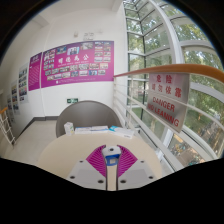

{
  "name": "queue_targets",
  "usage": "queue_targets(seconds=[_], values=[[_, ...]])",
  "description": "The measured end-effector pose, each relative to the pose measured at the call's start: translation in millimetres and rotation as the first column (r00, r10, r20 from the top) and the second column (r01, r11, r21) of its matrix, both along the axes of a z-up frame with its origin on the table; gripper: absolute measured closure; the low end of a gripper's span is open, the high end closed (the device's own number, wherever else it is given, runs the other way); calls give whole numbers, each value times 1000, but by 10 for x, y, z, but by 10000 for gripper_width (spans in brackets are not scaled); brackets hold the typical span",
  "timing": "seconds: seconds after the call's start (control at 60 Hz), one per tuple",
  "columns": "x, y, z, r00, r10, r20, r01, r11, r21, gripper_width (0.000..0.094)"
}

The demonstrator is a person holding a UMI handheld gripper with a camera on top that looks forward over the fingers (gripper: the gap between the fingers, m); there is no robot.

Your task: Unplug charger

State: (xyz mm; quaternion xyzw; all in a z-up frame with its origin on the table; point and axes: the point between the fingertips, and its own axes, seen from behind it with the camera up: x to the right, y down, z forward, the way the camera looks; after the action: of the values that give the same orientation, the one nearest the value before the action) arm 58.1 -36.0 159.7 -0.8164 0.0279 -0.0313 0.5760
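Note:
My gripper (111, 153) has its two white fingers with magenta pads (98, 160) close together. They press on a small white charger (110, 151) with a blue mark on its face. The charger is held up in the air between the fingertips. No cable or socket shows on it. The lower part of the charger is hidden between the fingers.
A glass railing panel with a red DANGER sign (163, 103) and an orange handrail (150, 68) runs along the right. Tall windows (185, 40) rise behind it. Magenta posters (70, 65) hang on the far white wall. A curved grey structure (85, 113) lies beyond the fingers.

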Motion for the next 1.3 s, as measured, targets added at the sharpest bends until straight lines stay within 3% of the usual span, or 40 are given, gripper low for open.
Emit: queue_targets(seconds=[0.1,0.217,0.367,0.5,0.733,1.3], values=[[154,-142,-789,999,25,-27,-29,987,-158,807],[223,-280,-1418,998,51,-33,-58,962,-266,765],[248,-330,-1602,996,60,-63,-76,957,-282,650],[317,-373,-1577,997,56,-53,-69,956,-286,332],[370,-566,-1357,997,69,21,-61,960,-274,77],[-112,-2713,-195,994,10,104,21,954,-298,82]])
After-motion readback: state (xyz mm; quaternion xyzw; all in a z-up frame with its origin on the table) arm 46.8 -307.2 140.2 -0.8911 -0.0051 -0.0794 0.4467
